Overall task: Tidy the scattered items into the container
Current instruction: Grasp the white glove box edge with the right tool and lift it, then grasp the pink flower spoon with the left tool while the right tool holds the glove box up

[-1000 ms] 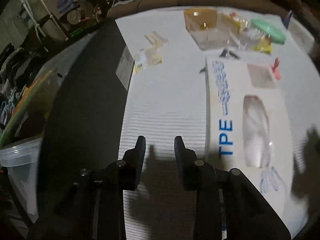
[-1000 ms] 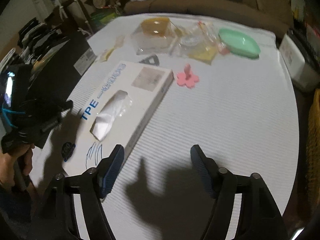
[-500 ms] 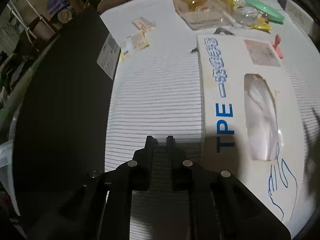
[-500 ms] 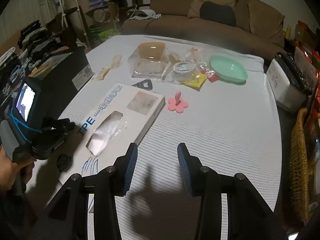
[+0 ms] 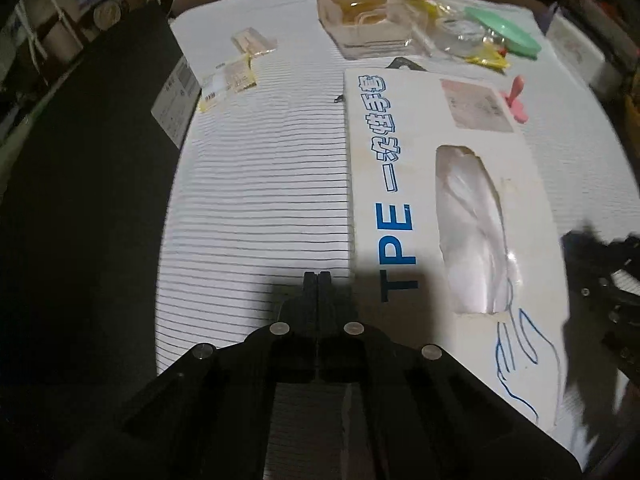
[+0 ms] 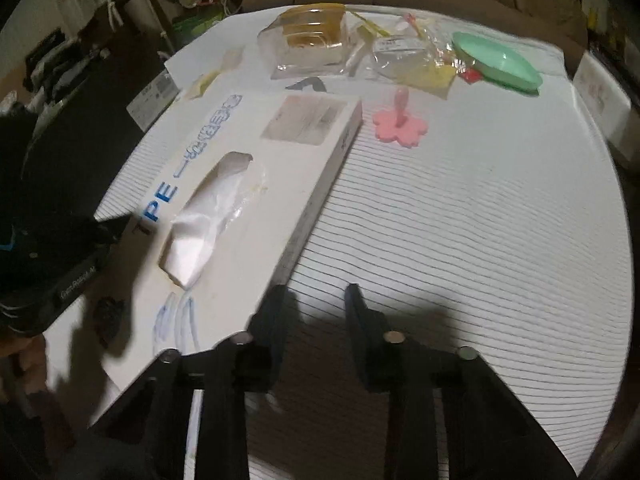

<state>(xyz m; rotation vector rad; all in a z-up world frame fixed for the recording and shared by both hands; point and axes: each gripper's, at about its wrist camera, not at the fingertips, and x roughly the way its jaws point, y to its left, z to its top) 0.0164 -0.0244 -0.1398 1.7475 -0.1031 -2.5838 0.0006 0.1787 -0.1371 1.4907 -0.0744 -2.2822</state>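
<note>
A long white glove box [image 5: 440, 208] printed "TPE" lies on the striped white table [image 5: 260, 200], with film poking from its slot. My left gripper [image 5: 317, 276] hovers over bare table just left of the box; its jaws are closing and meet with nothing between them. My right gripper [image 6: 314, 296] hangs over the table by the near right edge of the glove box [image 6: 248, 184]; its jaws are closing, still a little apart, with nothing between them. A pink flower-shaped piece [image 6: 400, 122] lies beyond the box.
A tall black bin [image 5: 80, 200] stands against the table's left side. At the far end lie a clear bag of amber tubs [image 6: 312, 36], a green dish [image 6: 496, 60], small packets [image 5: 228, 80] and a black clip [image 6: 306, 85]. A small dark item [image 6: 108, 312] sits near the box.
Both grippers have narrowed: the left one from a clear gap to touching, the right one from wide to a small gap. The right gripper has sunk toward the table.
</note>
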